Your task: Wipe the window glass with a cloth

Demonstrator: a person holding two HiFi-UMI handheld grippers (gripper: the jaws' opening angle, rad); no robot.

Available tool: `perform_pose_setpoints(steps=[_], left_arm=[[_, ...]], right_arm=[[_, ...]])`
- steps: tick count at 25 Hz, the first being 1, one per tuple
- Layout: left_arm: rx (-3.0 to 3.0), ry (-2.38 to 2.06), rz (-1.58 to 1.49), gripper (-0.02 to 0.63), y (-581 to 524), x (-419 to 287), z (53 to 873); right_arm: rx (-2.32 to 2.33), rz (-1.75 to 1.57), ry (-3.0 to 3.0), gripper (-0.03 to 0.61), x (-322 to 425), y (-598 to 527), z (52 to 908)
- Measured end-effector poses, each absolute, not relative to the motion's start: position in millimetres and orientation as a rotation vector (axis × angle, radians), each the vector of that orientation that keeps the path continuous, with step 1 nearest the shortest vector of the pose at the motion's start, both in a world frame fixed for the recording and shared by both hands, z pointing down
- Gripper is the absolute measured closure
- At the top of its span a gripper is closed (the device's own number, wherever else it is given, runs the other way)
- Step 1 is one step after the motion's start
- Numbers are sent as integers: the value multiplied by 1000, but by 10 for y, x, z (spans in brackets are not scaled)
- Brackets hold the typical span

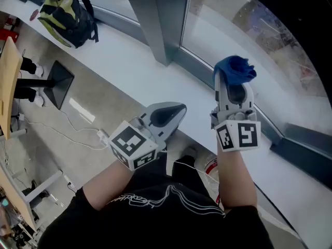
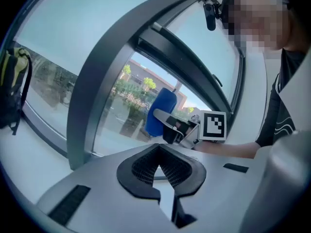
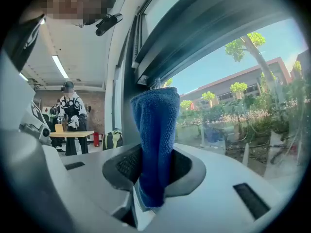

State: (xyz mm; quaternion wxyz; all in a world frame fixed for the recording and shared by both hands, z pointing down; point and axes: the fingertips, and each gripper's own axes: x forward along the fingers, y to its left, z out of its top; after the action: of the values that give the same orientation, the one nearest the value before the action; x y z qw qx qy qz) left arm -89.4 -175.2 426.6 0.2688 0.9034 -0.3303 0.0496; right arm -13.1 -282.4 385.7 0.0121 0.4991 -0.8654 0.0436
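My right gripper (image 1: 234, 79) is shut on a blue cloth (image 1: 236, 68), which bunches up above its tip over the white sill, close to the window glass (image 1: 249, 19). In the right gripper view the blue cloth (image 3: 155, 144) stands upright between the jaws, with the window glass (image 3: 243, 106) just behind it. My left gripper (image 1: 171, 113) hangs lower at the sill's near edge, shut with nothing in it. The left gripper view shows its jaws (image 2: 160, 171) closed, and beyond them the right gripper (image 2: 167, 123) with the blue cloth (image 2: 160, 110) against the glass.
A grey window post (image 1: 150, 19) rises from the white sill (image 1: 119, 51) left of the pane. A green-and-black backpack (image 1: 67, 17) sits on the sill at far left. A monitor stand (image 1: 57, 84), cables and a wooden desk edge (image 1: 9, 82) are on the floor side. Another person (image 3: 70, 110) stands in the room.
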Motion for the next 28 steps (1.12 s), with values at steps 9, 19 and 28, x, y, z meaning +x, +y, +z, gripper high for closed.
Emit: perform_pose_setpoints(steps=[9,19,28], left_arm=[[2403,-924,145,609,-2043,-1605,4458],[2400,-891,170,609,-2185,-1757,4653],[2403,-846,196,609,-2212,-1582,4711]], right_arm=[[1462,176,-2710,485,-1151,-3785,4207],[1605,161,-2627,486,-1342,-4224,4488],[1674,161,-2602,485,-1064,-4167,4491]])
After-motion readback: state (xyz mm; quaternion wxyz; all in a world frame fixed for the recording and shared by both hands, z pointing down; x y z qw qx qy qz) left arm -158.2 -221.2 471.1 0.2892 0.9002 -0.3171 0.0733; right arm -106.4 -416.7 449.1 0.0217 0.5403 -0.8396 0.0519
